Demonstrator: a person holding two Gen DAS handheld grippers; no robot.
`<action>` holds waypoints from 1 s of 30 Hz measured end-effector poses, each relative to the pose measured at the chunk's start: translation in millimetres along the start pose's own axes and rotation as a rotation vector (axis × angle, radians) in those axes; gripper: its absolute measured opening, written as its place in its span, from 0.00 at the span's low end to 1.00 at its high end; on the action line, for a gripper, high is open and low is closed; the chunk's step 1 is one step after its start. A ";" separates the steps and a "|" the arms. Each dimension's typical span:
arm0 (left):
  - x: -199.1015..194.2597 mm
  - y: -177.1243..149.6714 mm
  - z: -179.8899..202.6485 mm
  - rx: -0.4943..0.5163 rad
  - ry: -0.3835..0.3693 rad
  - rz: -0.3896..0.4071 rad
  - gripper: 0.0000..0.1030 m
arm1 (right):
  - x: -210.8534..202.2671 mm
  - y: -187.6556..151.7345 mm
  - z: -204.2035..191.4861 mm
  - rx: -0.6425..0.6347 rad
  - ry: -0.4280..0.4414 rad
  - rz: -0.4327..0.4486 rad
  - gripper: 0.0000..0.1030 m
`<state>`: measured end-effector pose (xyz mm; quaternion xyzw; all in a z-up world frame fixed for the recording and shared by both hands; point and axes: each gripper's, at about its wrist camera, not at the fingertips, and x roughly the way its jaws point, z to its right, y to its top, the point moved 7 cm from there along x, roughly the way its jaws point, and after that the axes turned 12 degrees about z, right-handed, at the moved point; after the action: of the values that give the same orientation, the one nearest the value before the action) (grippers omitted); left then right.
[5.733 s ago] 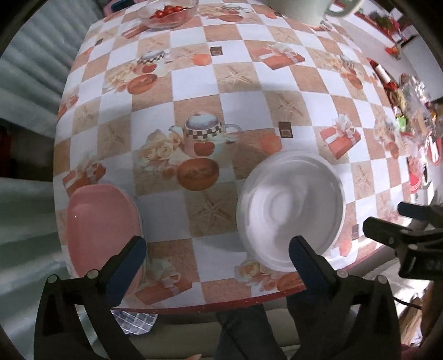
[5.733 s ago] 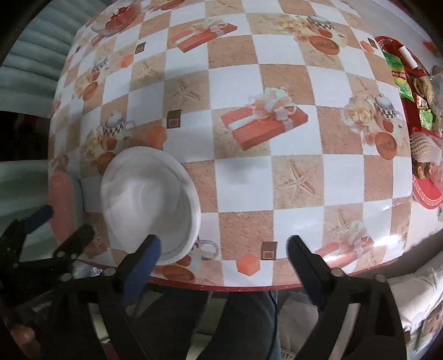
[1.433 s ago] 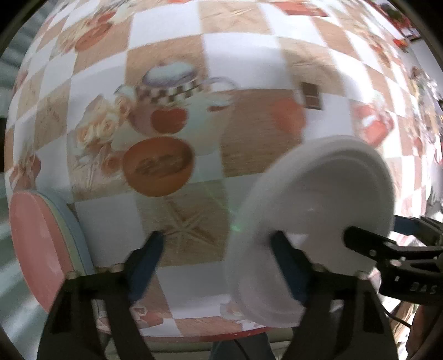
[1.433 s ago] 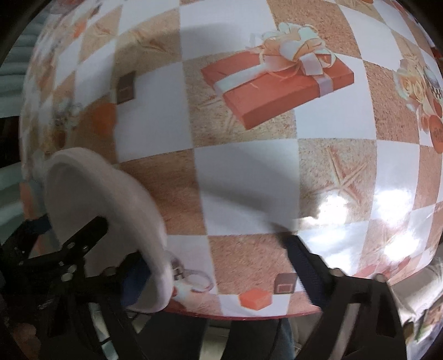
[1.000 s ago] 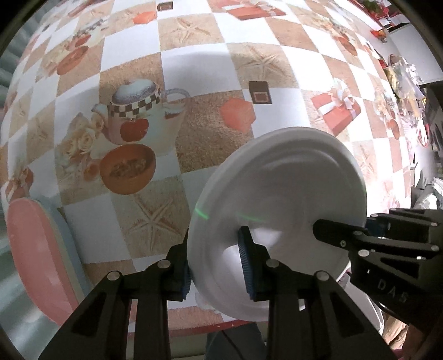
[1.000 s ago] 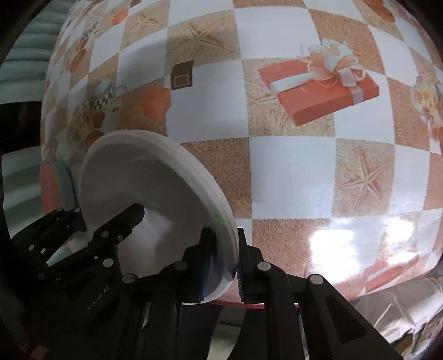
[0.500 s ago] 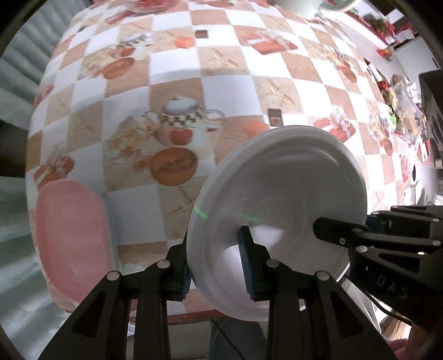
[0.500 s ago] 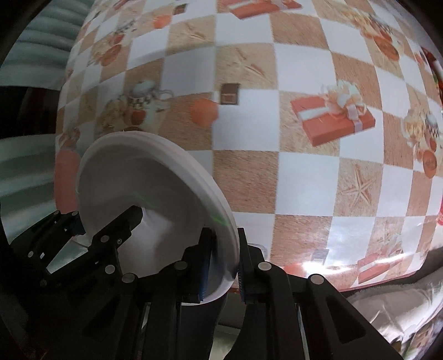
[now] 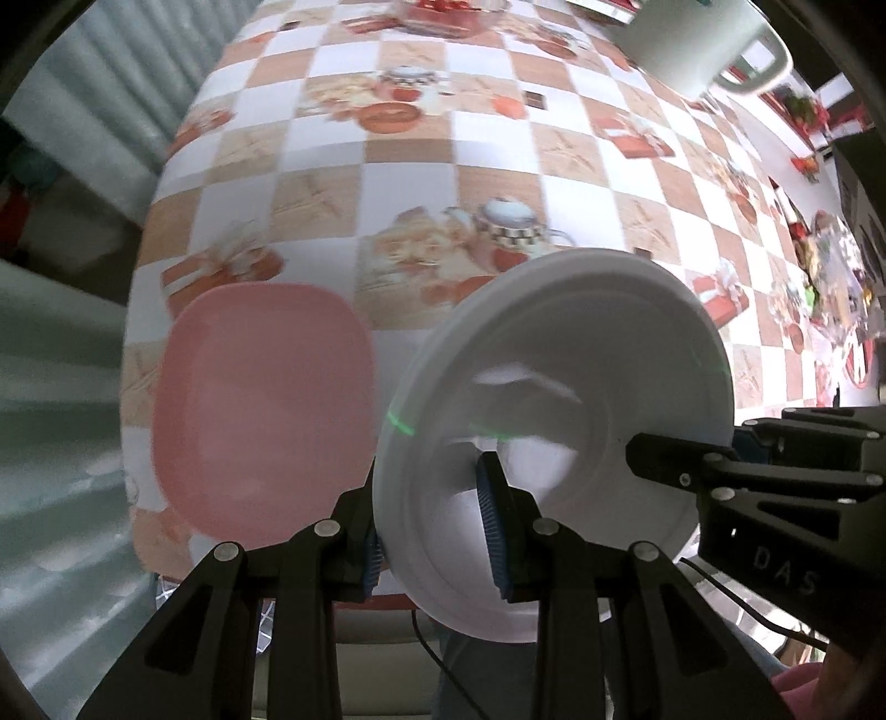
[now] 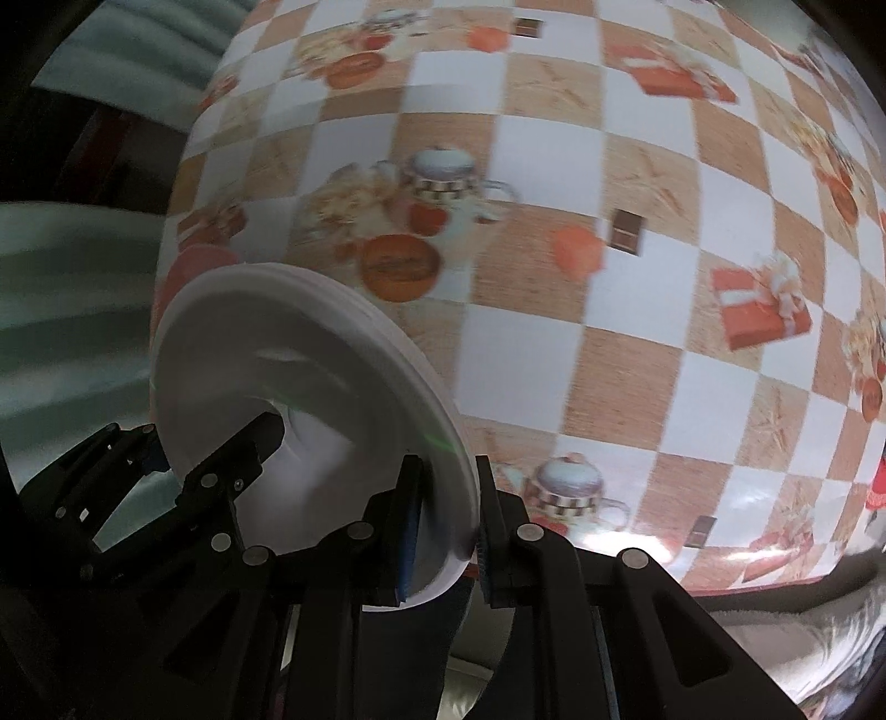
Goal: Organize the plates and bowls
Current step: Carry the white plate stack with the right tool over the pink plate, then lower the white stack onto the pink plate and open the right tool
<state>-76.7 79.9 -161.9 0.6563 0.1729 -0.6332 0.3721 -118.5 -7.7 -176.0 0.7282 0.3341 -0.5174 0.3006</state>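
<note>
A white plate [image 9: 559, 399] hangs tilted above the table's near edge, held from both sides. My left gripper [image 9: 432, 526] is shut on its near left rim, one blue pad [image 9: 490, 515] inside the dish. My right gripper [image 10: 443, 531] is shut on the opposite rim of the white plate [image 10: 266, 354]; in the left wrist view it reaches in as the black arm [image 9: 720, 471] at the right. A pink plate [image 9: 260, 410] lies flat on the checked tablecloth [image 9: 498, 166], just left of the white one and below it.
A big white pot [image 9: 703, 44] with a handle stands at the far right of the table. A glass bowl of tomatoes [image 9: 443, 11] sits at the far edge. Packets and clutter [image 9: 830, 277] fill the right side. A person's legs show under the near edge.
Both grippers closed on the white plate's rims and lifted it off the cloth. Over the last second it has travelled left and up, closing on the pink plate.
</note>
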 end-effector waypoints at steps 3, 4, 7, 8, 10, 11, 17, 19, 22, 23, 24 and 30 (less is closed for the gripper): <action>-3.5 -4.0 -14.7 -0.031 0.009 0.008 0.32 | 1.6 3.0 -15.9 -0.036 0.000 0.000 0.18; -5.2 -5.3 -20.5 -0.042 0.014 0.011 0.32 | 1.3 3.7 -21.0 -0.046 0.001 0.000 0.18; -9.5 -9.9 -36.5 -0.077 0.028 0.019 0.32 | 5.1 7.2 -41.3 -0.082 0.006 -0.001 0.18; -10.9 -11.4 -41.9 -0.088 0.032 0.022 0.32 | 6.1 7.8 -46.7 -0.092 0.007 -0.002 0.18; -13.5 -13.9 -53.5 -0.115 0.040 0.026 0.32 | 8.9 9.8 -60.5 -0.118 0.010 -0.003 0.18; -14.7 -14.9 -58.8 -0.126 0.045 0.029 0.32 | 10.3 10.8 -67.0 -0.130 0.012 -0.004 0.18; -20.9 -18.4 -87.6 -0.179 0.070 0.037 0.32 | 15.9 15.0 -94.8 -0.177 0.024 -0.006 0.18; -22.4 -18.1 -94.7 -0.186 0.077 0.039 0.32 | 18.8 17.6 -103.9 -0.186 0.029 -0.007 0.18; -23.3 -16.3 -104.7 -0.192 0.085 0.041 0.32 | 21.6 21.2 -112.7 -0.192 0.034 -0.008 0.18; -23.5 -15.6 -107.4 -0.194 0.087 0.042 0.32 | 23.2 23.0 -116.6 -0.194 0.036 -0.008 0.18; -23.5 -14.8 -110.3 -0.196 0.089 0.042 0.32 | 23.5 23.8 -118.3 -0.196 0.037 -0.008 0.18; -20.6 -11.9 -122.9 -0.204 0.095 0.037 0.32 | 29.3 29.8 -129.8 -0.205 0.035 -0.014 0.18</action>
<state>-1.5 179.7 -155.0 0.6473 0.2418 -0.5734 0.4402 -15.9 81.4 -164.4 0.7004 0.3954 -0.4698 0.3640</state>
